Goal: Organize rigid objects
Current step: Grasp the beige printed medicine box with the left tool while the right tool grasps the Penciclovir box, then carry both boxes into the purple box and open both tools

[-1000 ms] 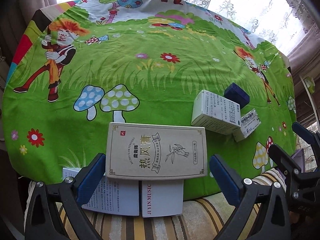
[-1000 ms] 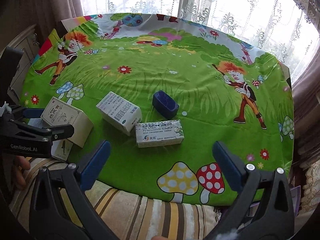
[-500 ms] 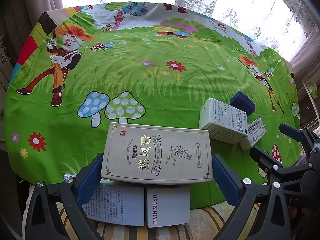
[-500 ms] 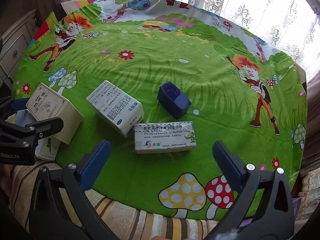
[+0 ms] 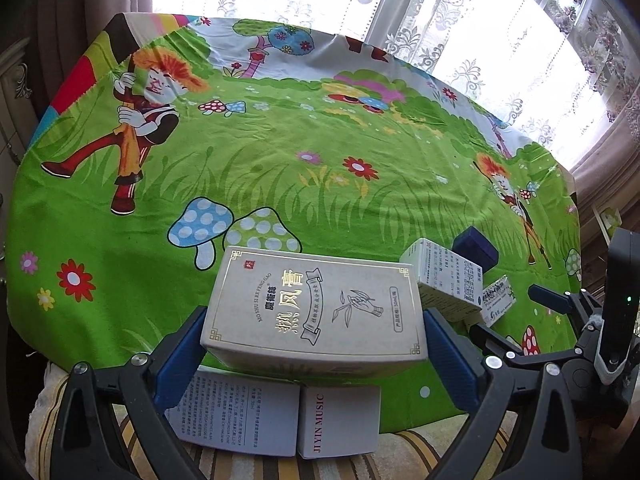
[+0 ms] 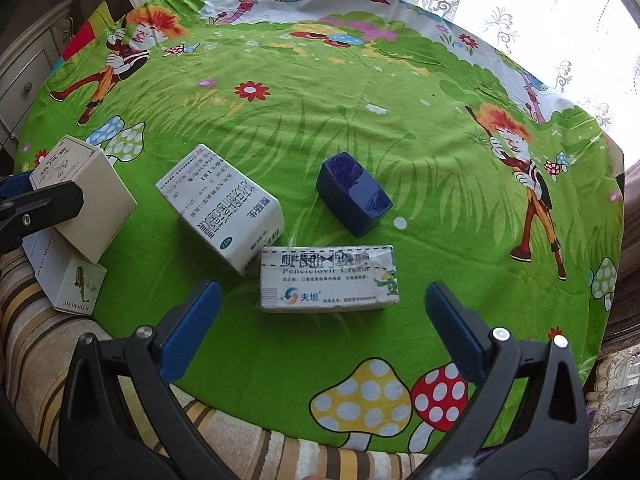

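My left gripper point(image 5: 314, 354) is shut on a beige box with gold Chinese lettering point(image 5: 316, 308), held above a white JIYIN MUSIC box point(image 5: 338, 420); the held box also shows at the left of the right wrist view point(image 6: 80, 196). My right gripper point(image 6: 320, 328) is open and empty, just in front of a white Penciclovir cream box point(image 6: 328, 278). A larger white medicine box point(image 6: 222, 212) lies to its left. A dark blue box point(image 6: 352, 196) lies behind them. All rest on the green cartoon tablecloth point(image 6: 360, 128).
A white box with printed text point(image 5: 236, 412) lies beside the JIYIN MUSIC box at the table's near edge. A striped cushion point(image 6: 36, 320) runs along the front. A wooden cabinet point(image 6: 24, 76) stands left; lace curtains point(image 5: 480, 40) hang behind.
My left gripper has closed on the beige box and lifted it slightly. My right gripper has moved forward toward the Penciclovir box, still open.
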The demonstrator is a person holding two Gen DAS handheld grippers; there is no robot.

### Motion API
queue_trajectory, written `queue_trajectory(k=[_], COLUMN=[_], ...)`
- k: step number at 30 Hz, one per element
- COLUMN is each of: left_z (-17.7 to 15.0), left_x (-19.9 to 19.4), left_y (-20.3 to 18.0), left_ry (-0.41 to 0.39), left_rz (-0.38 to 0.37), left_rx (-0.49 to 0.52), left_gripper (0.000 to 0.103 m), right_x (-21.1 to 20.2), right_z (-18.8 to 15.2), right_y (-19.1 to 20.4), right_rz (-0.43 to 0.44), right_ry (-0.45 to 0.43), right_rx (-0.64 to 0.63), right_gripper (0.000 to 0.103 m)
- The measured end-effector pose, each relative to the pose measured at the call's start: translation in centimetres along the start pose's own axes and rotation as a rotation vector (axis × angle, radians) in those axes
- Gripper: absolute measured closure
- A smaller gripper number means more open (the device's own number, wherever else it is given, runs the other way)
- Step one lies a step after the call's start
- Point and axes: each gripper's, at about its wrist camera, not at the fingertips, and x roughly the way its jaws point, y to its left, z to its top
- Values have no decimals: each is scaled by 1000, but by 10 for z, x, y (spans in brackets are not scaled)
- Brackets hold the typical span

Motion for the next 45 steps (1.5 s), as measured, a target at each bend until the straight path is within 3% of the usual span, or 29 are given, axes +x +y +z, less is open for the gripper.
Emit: queue_trajectory(k=[6,9,11,12,24,38,45], left_z=[1,1,1,1,-1,-10,-17], left_x=[3,3,3,3,-7,-38,-57], left_y=[1,3,4,4,0,-17,-31], left_ry=[5,3,0,-1,-41,-147,-179], left_rz=[-16,-23,-27,-28,-30,-12,-41], left_rx=[-10,-21,-25,-25,-10,69,107], left_gripper=[2,2,2,2,2,2,2], right_x=[9,14,18,19,-4,-54,-78], right_z=[4,5,4,3,-5,-27,-43], right_y=[-12,-12,-12,-12,-16,-19,-18], right_rz=[9,12,21,22,-18,-46,-54], right_ry=[11,22,39,44,-28,-110,-144], right_rx=[32,31,32,34,67,113,139], right_gripper=[1,9,23,24,24,24,24])
